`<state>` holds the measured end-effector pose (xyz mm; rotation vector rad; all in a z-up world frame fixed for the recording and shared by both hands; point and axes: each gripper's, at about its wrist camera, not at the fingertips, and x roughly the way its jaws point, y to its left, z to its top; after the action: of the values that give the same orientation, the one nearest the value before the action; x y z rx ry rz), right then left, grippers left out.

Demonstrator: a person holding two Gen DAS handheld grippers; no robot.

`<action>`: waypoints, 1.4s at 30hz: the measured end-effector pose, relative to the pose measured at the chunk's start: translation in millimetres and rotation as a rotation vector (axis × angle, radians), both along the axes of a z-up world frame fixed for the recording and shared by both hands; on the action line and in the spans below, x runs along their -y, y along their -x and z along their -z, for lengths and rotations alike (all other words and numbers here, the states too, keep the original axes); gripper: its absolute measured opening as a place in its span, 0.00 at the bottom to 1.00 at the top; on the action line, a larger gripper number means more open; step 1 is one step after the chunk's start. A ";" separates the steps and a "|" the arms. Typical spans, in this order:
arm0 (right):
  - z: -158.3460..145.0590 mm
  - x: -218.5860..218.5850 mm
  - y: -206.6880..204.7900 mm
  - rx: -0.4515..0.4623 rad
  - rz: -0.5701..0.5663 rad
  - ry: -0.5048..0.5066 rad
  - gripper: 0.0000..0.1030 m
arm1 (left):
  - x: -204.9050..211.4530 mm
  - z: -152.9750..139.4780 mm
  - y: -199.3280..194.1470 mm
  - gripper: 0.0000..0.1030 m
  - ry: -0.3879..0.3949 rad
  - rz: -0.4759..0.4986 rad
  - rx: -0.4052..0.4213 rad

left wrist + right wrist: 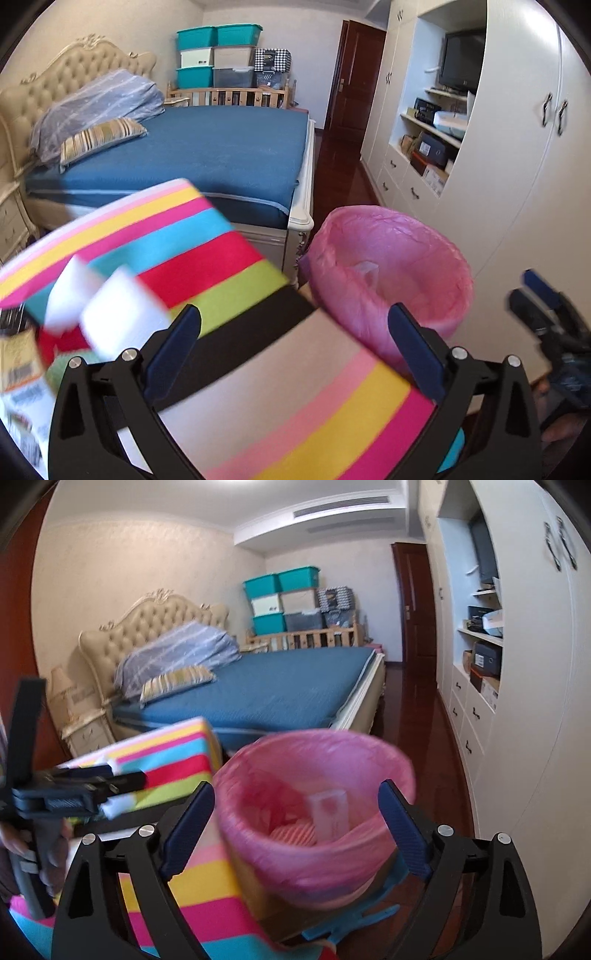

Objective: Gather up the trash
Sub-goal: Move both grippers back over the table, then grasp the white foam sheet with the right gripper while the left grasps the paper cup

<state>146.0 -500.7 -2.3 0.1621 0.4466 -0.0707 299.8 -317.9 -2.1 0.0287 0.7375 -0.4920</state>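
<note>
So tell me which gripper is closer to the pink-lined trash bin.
Right. The right gripper is open with the trash bin directly ahead between its fingers; the left gripper is open over the striped cloth, bin off to its right.

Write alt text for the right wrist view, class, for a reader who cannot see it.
The open right gripper frames a pink-lined bin holding a clear wrapper, beside a striped cloth. A blue bed lies behind.

The thin pink plastic bin liner (314,775) at lower centre is showing glossy wrinkles; the dark red wooden floor (439,738) at right is gleaming.
</note>
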 end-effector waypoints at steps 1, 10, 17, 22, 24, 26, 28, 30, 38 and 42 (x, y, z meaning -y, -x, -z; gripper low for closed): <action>2.2 -10.9 0.5 -0.016 -0.011 0.011 0.82 | -11.9 -0.8 6.9 0.95 0.006 -0.003 0.003; 12.5 -120.6 2.0 -0.077 -0.144 -0.010 0.82 | -119.6 -12.9 84.8 0.95 -0.101 -0.059 0.154; 18.4 -209.8 -4.6 -0.102 -0.263 -0.032 0.82 | -215.9 -20.8 135.6 0.95 -0.211 -0.217 0.268; 29.3 -273.3 -7.8 -0.145 -0.353 -0.023 0.82 | -295.7 -22.3 149.5 0.95 -0.213 -0.364 0.250; 33.5 -292.8 -7.5 -0.160 -0.385 -0.018 0.82 | -321.5 -19.1 151.1 0.95 -0.240 -0.416 0.239; 35.9 -318.2 -6.1 -0.170 -0.428 0.003 0.82 | -345.0 -15.0 154.0 0.95 -0.256 -0.457 0.229; 37.8 -337.4 -6.9 -0.176 -0.454 0.026 0.82 | -368.6 -5.9 155.6 0.95 -0.260 -0.490 0.204; 40.9 -356.2 -10.2 -0.200 -0.467 0.055 0.82 | -383.8 0.9 153.8 0.95 -0.252 -0.511 0.168; 41.8 -388.6 -31.6 -0.258 -0.413 0.116 0.82 | -407.1 27.3 145.0 0.95 -0.202 -0.505 0.056; 48.4 -392.6 -38.3 -0.294 -0.410 0.110 0.80 | -403.5 35.5 127.3 0.95 -0.192 -0.483 0.024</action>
<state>184.3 -108.1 -50.7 -0.0520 0.7596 0.2862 172.4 85.6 -37.6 0.0345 0.7367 0.0406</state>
